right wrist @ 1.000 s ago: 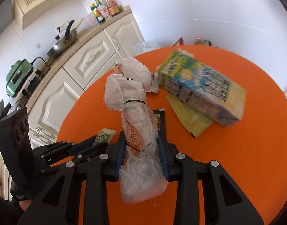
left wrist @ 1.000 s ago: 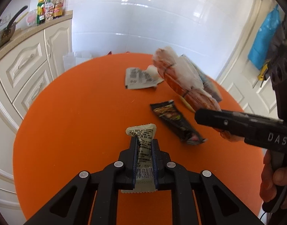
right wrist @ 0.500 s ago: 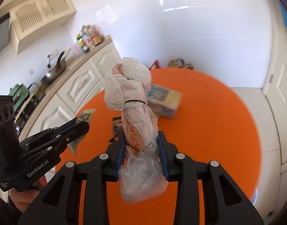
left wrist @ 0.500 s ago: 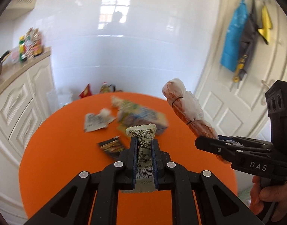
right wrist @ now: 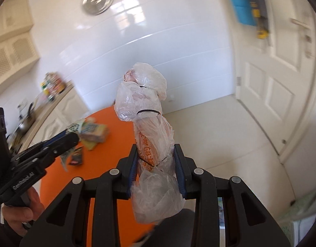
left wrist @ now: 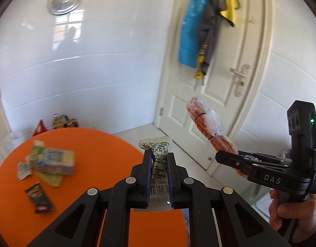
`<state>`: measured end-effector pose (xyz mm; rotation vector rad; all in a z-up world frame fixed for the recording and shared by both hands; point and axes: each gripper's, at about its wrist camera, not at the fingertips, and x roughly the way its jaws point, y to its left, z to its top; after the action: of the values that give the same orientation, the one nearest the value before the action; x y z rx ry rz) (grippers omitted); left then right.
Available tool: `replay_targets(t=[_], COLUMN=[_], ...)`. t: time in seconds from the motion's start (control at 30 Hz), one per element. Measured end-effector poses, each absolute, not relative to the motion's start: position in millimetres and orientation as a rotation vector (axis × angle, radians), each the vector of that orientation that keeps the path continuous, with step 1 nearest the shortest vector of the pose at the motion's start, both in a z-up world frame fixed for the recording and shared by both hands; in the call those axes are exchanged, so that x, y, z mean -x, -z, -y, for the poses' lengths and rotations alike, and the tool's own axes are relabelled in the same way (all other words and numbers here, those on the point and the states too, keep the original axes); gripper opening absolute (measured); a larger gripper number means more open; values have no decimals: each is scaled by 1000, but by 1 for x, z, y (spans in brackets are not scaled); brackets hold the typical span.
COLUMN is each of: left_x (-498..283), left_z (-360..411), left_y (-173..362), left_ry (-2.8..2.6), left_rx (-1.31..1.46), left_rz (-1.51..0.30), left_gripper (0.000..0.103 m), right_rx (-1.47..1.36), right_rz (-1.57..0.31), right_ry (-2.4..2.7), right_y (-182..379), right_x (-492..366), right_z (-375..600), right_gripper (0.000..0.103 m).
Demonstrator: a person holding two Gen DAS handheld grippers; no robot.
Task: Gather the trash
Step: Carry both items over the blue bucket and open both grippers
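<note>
Orange table holds carton; left claw clamps wrapper; right claw clamps bag.

Left tongs raised, clamped tight, right tongs raised alongside, likewise clamped

Orange table, white wrapper w/ black print & barcode, clear plastic bag w/ orange print, black snack pkt, blue-yellow carton.
</note>
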<state>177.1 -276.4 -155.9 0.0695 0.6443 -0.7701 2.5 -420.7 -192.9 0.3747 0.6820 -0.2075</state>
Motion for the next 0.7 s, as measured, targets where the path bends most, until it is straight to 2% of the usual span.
replay_targets(t=[0.3,0.7], left_x=[-163,-189], left_z=[370,460], left_y=[191,299], left_ry=[979,984], left_rx=[-136,-265], left_rz=[-799,-1110], left_gripper=[9,10], right_rx=[-485,-719], right_rz=[-710,-875], right_ry=[436,516], right_y=[228,353], right_x=[72,87], right_z=[519,606], right_gripper=[32,33])
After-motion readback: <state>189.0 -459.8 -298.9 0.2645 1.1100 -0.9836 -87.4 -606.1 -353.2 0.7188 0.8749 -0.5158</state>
